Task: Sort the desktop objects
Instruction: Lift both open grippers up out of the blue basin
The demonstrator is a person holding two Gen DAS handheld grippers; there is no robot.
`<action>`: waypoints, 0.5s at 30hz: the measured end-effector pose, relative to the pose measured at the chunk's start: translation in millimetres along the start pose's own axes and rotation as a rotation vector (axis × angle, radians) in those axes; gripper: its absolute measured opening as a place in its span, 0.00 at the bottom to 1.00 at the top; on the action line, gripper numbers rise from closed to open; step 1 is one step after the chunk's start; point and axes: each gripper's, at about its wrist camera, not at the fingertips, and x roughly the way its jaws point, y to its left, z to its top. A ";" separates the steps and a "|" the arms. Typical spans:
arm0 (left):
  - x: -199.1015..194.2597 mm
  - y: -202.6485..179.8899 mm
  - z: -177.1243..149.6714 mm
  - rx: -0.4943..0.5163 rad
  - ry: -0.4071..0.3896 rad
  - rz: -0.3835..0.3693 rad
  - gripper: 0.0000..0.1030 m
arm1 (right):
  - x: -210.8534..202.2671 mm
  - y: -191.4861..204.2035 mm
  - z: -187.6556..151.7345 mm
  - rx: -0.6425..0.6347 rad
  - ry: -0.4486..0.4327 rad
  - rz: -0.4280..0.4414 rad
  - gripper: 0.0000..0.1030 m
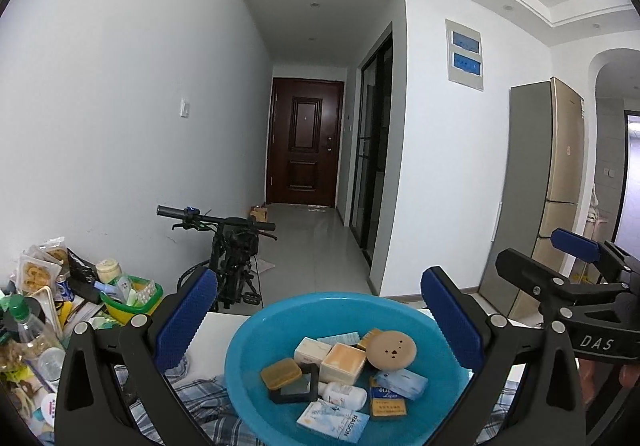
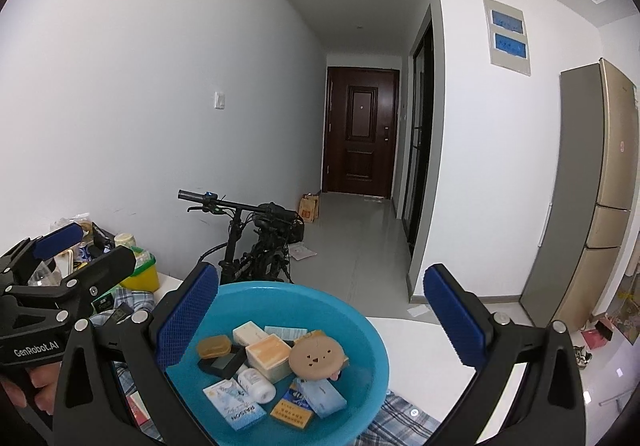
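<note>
A blue plastic basin (image 1: 256,350) (image 2: 360,330) sits on a plaid cloth on the white table. It holds several small items: a round tan compact (image 1: 391,350) (image 2: 316,358), a cream box (image 1: 344,363), a white bottle (image 1: 345,395), a yellow cigarette pack (image 1: 387,402) and a blue-white box (image 1: 334,421). My left gripper (image 1: 320,322) is open and empty, hovering over the basin. My right gripper (image 2: 320,318) is open and empty too, its fingers either side of the basin. Each gripper shows at the edge of the other's view.
A cluttered pile with a green-yellow tub (image 1: 132,300) (image 2: 140,274), a plastic bottle (image 1: 28,334) and snack packets (image 1: 38,270) fills the table's left. A bicycle (image 1: 232,254) stands beyond the table by the wall. A fridge (image 1: 544,198) stands at right.
</note>
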 end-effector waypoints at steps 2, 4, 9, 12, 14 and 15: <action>-12.2 -2.6 0.8 0.001 -0.005 -0.001 1.00 | -10.6 -0.8 0.4 0.004 -0.007 0.006 0.99; -23.6 -3.9 1.6 0.000 -0.013 -0.004 1.00 | -21.5 -0.7 0.4 0.005 -0.017 0.005 0.99; -53.2 -9.3 4.0 0.004 -0.028 0.001 1.00 | -47.8 -0.5 -2.0 0.009 -0.035 0.006 0.99; -69.1 -12.0 3.6 0.007 -0.036 0.005 1.00 | -61.0 -2.1 -3.0 0.015 -0.037 0.006 0.99; -81.1 -13.8 3.7 0.004 -0.050 0.006 1.00 | -69.9 -3.1 -4.4 0.020 -0.040 0.008 0.99; -84.7 -14.0 4.2 0.002 -0.056 0.008 1.00 | -73.2 -3.0 -5.2 0.020 -0.039 0.006 0.99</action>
